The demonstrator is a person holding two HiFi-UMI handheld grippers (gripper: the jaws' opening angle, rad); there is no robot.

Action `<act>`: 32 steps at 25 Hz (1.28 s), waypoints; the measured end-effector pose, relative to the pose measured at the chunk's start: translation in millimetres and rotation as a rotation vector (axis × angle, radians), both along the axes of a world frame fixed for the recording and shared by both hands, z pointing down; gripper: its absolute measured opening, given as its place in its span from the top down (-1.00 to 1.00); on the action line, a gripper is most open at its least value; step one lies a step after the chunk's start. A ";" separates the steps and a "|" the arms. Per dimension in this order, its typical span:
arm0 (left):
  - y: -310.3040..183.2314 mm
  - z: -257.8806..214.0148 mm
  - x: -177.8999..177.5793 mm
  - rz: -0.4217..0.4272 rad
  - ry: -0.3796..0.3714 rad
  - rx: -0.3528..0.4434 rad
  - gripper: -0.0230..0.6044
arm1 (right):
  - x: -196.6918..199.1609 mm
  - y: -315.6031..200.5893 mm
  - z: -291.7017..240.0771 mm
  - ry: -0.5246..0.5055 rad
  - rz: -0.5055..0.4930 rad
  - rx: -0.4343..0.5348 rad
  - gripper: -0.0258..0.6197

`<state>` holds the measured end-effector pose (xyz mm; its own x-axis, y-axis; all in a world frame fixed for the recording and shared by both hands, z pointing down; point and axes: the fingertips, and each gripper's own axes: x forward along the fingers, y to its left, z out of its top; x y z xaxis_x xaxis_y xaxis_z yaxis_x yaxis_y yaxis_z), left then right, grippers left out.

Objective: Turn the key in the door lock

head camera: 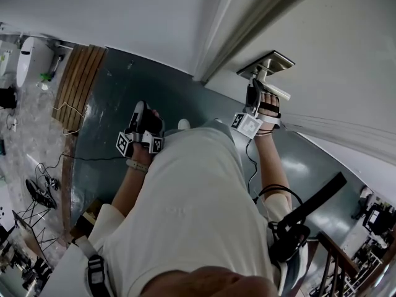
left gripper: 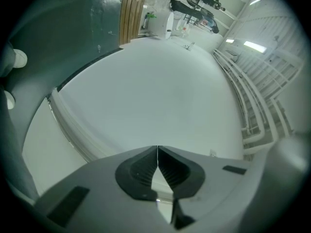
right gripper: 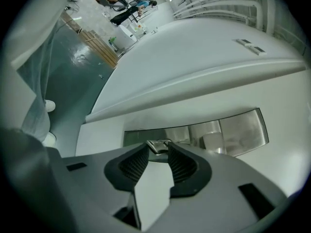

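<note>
Right tongs (right gripper: 158, 152) parted loosely around the key (right gripper: 158, 144) at their tips; left tongs (left gripper: 158, 152) closed, empty.
If we close off-centre, our grip may slip off its head.

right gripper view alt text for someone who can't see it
The right gripper has its jaws apart, a small metal key between their tips, set in a steel lock plate on a white door.

No words, brands or numbers can be read anywhere. The only signs are black-and-white square markers (head camera: 124, 145), one set on the left gripper (head camera: 138, 107) at nine o'clock in the head view, another on the right gripper (head camera: 258, 84) at two o'clock.
</note>
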<state>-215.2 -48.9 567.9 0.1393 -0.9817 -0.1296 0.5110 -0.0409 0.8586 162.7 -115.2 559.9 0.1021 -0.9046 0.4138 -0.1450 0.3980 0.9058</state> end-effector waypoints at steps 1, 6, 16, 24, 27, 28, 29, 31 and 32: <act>-0.3 0.2 0.0 0.000 0.001 0.000 0.90 | -0.5 -2.8 0.7 0.008 -0.004 0.001 0.59; 0.5 -0.2 -1.1 -0.005 0.002 -0.004 0.90 | 0.4 -6.0 -1.8 -0.009 0.024 0.039 0.59; 0.9 2.9 0.9 0.007 0.001 -0.005 0.90 | 10.3 -8.6 2.4 -0.510 0.211 0.050 0.58; 2.8 3.2 -1.1 0.003 -0.007 -0.008 0.90 | 21.9 -14.8 5.6 -0.638 0.304 0.041 0.87; 4.8 4.0 -4.9 -0.012 -0.009 -0.007 0.90 | 24.9 -4.6 9.5 -0.635 0.307 0.029 0.87; 4.9 4.7 -5.9 -0.016 -0.010 -0.007 0.90 | 26.0 0.7 10.1 -0.624 0.307 0.028 0.87; 4.8 5.1 -6.4 -0.019 -0.010 -0.008 0.90 | 26.7 7.0 8.2 -0.607 0.298 0.032 0.87; 4.6 4.2 -5.9 -0.022 -0.010 -0.008 0.90 | 24.0 21.1 -2.6 -0.606 0.257 0.046 0.87; 4.6 3.1 -5.5 -0.023 -0.010 -0.007 0.90 | 20.3 27.4 -8.7 -0.668 0.240 0.042 0.87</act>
<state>-220.7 -44.3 571.0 0.1183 -0.9856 -0.1210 0.5013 -0.0459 0.8641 183.0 -87.8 551.3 0.0374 -0.9054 0.4229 -0.7539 0.2522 0.6067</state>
